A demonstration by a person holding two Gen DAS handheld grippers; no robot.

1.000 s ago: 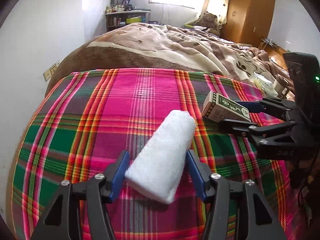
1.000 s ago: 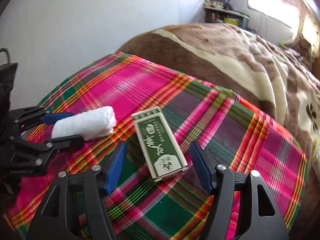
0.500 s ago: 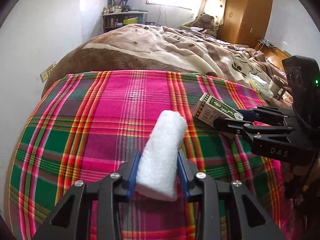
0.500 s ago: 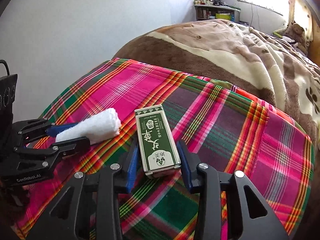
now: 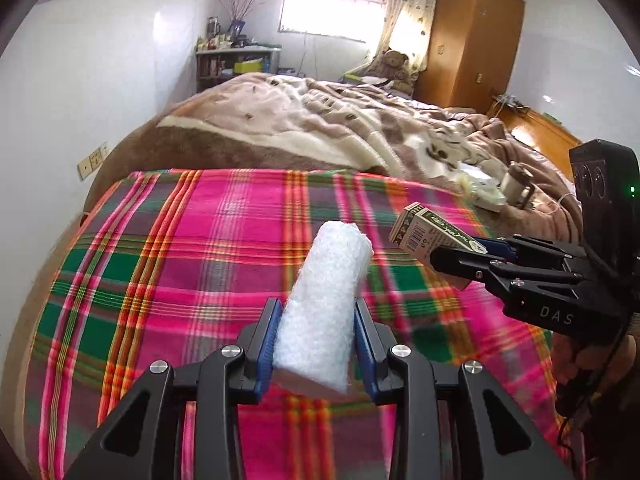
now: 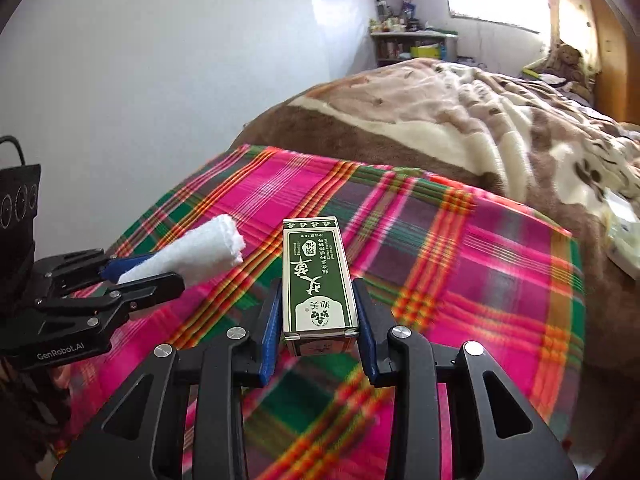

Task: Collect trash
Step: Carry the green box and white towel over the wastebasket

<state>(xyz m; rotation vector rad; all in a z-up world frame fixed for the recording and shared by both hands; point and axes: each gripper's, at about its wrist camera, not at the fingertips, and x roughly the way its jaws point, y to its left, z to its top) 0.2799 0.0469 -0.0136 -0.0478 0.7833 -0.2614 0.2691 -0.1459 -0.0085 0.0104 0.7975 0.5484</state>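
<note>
Your left gripper (image 5: 315, 344) was clamped on the white rolled fluffy cloth (image 5: 324, 308), blue pads pressed into its sides, the roll held clear above the pink, green and orange plaid blanket (image 5: 168, 264). To the right of that roll, also above the plaid blanket, your right gripper (image 6: 318, 326) had just finished closing, and its pads gripped the long sides of the green-and-cream rectangular cardboard box (image 6: 316, 276). Beyond the plaid blanket lay the brown and cream patterned bedspread (image 5: 304, 128), and on its right part sat some pale litter (image 5: 490, 194), too small to tell.
</note>
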